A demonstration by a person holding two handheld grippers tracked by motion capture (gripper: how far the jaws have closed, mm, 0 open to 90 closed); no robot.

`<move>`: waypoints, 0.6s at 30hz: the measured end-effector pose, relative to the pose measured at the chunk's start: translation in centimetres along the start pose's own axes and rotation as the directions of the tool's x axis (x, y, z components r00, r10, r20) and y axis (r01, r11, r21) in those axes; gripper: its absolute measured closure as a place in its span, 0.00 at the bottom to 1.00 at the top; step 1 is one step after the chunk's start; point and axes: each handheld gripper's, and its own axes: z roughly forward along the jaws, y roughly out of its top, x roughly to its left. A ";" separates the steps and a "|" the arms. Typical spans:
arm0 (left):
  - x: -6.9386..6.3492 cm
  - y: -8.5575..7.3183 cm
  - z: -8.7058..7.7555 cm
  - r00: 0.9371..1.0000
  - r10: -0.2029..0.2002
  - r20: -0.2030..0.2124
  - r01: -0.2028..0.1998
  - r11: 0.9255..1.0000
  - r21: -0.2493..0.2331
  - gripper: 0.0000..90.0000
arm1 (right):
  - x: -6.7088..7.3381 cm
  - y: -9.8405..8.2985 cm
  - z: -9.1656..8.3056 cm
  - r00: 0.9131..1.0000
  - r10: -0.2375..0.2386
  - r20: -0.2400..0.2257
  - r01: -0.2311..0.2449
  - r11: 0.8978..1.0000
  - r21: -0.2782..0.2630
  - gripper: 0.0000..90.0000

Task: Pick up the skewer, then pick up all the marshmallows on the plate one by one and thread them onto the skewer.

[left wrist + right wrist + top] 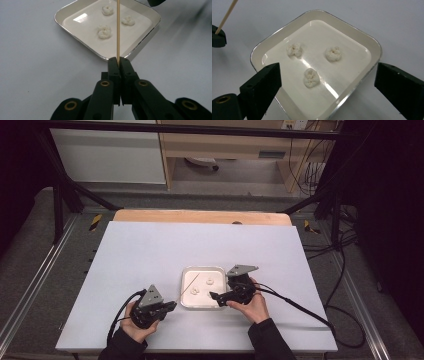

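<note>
On the white tabletop (pixel 150 255) sits a tray (pixel 367 47) with three dough pieces (pixel 311 77). My left gripper (pixel 117 61) pinches a wooden skewer (pixel 118 27) over it; my right gripper (pixel 327 80) fingers spread wide, empty.

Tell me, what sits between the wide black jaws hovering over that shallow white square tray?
In the right gripper view, the right gripper frames the shallow white square tray; between its open jaws lies one small white dough-like lump, untouched.
</note>
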 end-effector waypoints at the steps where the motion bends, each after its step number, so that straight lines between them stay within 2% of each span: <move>1: 0.0 0.0 0.0 1.000 -0.001 0.000 0.001 1.000 0.000 0.98 | 0.0 0.0 0.3 1.000 0.003 -0.002 -0.003 1.000 0.004 0.11; 5: 0.0 0.0 0.1 1.000 -0.008 0.012 0.008 1.000 -0.002 0.98 | 0.1 -0.1 1.0 1.000 -0.008 -0.005 0.009 1.000 0.018 0.15; 7: 0.1 -0.1 0.1 1.000 -0.014 0.018 0.014 1.000 -0.003 0.98 | 0.2 -0.4 1.6 0.999 -0.016 -0.028 0.017 1.000 0.020 0.20; 10: 0.1 -0.1 0.1 1.000 -0.017 0.020 0.017 1.000 -0.004 0.98 | 0.3 -0.6 1.9 0.999 -0.017 -0.036 0.018 1.000 0.022 0.25; 12: 0.1 -0.1 0.1 1.000 -0.021 0.022 0.021 1.000 -0.006 0.98 | 0.5 -0.9 2.3 0.998 -0.019 -0.054 0.020 1.000 0.016 0.34; 13: 0.1 -0.1 0.1 1.000 -0.021 0.022 0.021 1.000 -0.006 0.98 | 0.5 -0.9 2.3 0.998 -0.019 -0.054 0.020 1.000 0.016 0.34; 16: 0.1 -0.1 0.0 0.999 -0.023 0.023 0.024 1.000 -0.010 0.98 | 0.7 -1.1 2.5 0.998 -0.031 -0.060 0.031 0.999 0.005 0.48; 18: 0.1 -0.1 0.0 0.999 -0.024 0.022 0.025 1.000 -0.010 0.98 | 0.7 -1.1 2.5 0.997 -0.033 -0.063 0.034 0.999 0.006 0.51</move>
